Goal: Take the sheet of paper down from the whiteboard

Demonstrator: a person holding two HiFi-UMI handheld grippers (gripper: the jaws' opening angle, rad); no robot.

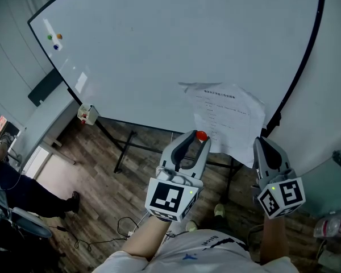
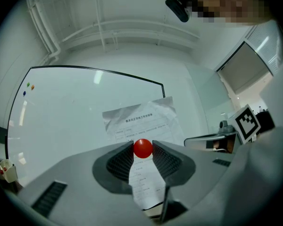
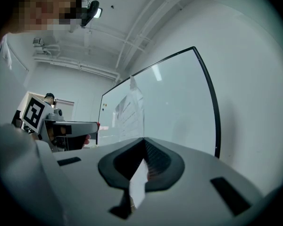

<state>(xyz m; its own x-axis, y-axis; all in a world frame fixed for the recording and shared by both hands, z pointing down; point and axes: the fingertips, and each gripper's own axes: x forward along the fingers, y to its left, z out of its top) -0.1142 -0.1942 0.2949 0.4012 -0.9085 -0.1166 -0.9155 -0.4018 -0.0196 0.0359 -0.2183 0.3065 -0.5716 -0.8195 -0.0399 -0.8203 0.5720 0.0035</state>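
Note:
A creased printed sheet of paper (image 1: 227, 115) hangs against the lower right of the whiteboard (image 1: 159, 44). My left gripper (image 1: 196, 137) is shut on a small red round magnet (image 1: 201, 135), pinched between its fingertips just in front of the sheet's lower left part. In the left gripper view the magnet (image 2: 143, 148) sits between the ribbed pads with the paper (image 2: 141, 119) behind it. My right gripper (image 1: 260, 144) is at the sheet's lower right edge. Its jaws are shut on a strip of the paper (image 3: 138, 185).
Three small coloured magnets (image 1: 55, 39) sit at the board's upper left. A small white box (image 1: 87, 114) hangs at its lower left corner. The board's black stand legs (image 1: 124, 149) and cables (image 1: 122, 227) lie on the wooden floor. A person (image 1: 23, 193) is at the far left.

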